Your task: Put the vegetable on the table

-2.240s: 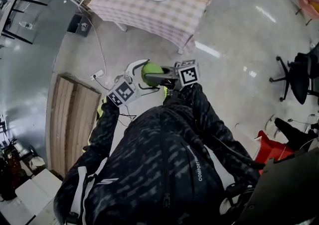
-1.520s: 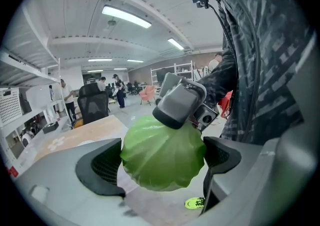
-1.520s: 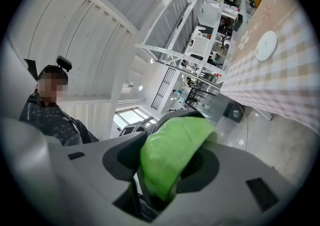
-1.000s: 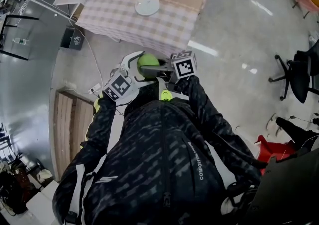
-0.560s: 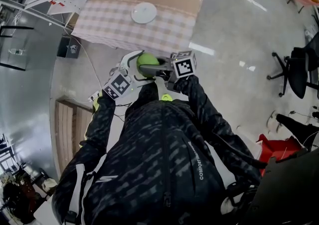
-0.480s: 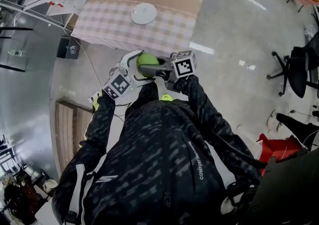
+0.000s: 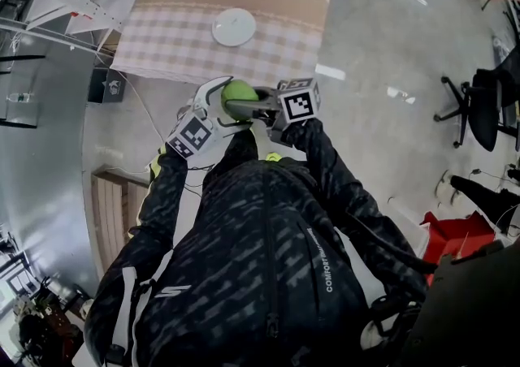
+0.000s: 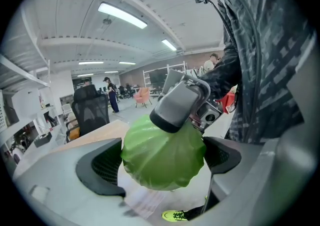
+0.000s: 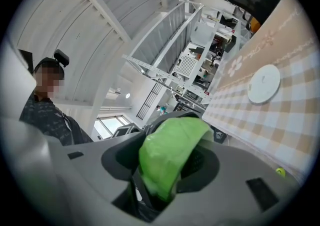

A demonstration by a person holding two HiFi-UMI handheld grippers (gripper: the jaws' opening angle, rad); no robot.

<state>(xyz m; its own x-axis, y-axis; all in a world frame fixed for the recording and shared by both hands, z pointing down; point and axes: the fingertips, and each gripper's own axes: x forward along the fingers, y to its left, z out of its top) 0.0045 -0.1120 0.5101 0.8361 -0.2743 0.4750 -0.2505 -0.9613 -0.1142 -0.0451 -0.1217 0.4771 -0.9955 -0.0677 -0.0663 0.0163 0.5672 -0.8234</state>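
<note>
Left claw (image 8: 162,156): I see it closed on the round green leafy cabbage (image 7: 240,97).
Right claw (image 9: 167,162): clamped across that same cabbage.
Pink checked-cloth table (image 7: 183,42): just beyond.

L hand-held gripper (image 7: 229,101), R hand-held gripper (image 7: 252,105): mid-grip.

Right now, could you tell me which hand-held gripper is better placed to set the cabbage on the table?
Probably left: both grip the cabbage, but the left hand-held gripper points toward the table, while the right hand-held gripper reaches across sideways.
</note>
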